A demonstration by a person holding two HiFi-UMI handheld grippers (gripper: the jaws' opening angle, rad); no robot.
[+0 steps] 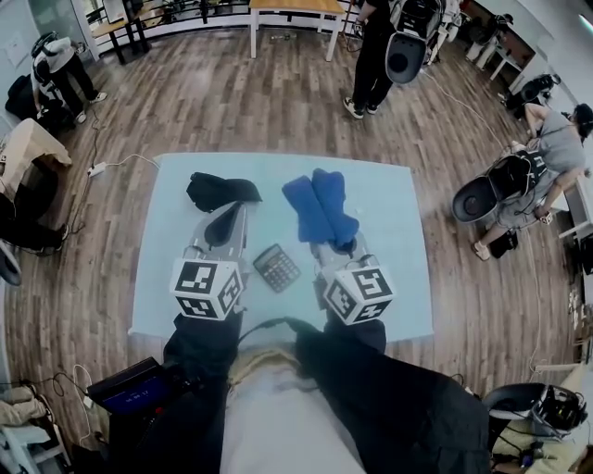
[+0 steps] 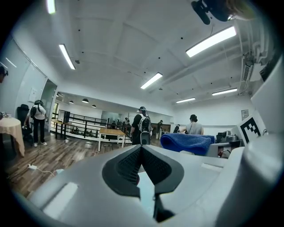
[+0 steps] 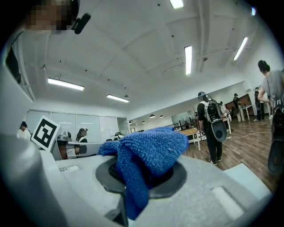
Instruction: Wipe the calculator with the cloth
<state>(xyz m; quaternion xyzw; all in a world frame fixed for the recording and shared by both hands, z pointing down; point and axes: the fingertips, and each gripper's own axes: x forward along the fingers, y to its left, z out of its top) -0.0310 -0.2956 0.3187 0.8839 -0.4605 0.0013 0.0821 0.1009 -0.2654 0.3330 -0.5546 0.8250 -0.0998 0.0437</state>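
Note:
A small dark calculator (image 1: 276,268) lies on the pale blue table (image 1: 389,278), between my two grippers. My right gripper (image 1: 339,244) is shut on a blue terry cloth (image 1: 320,208), which spreads away from the jaws over the table. In the right gripper view the cloth (image 3: 146,155) bunches out of the closed pads. My left gripper (image 1: 222,225) sits left of the calculator, its black pads (image 2: 133,166) pressed together with nothing between them. The blue cloth (image 2: 186,142) also shows to the right in the left gripper view.
A black cloth-like bundle (image 1: 220,190) lies on the table just beyond my left gripper. Wooden floor surrounds the table. Several people stand around, one (image 1: 371,56) beyond the far edge and another (image 1: 547,157) at the right. A wooden table (image 1: 296,9) stands at the back.

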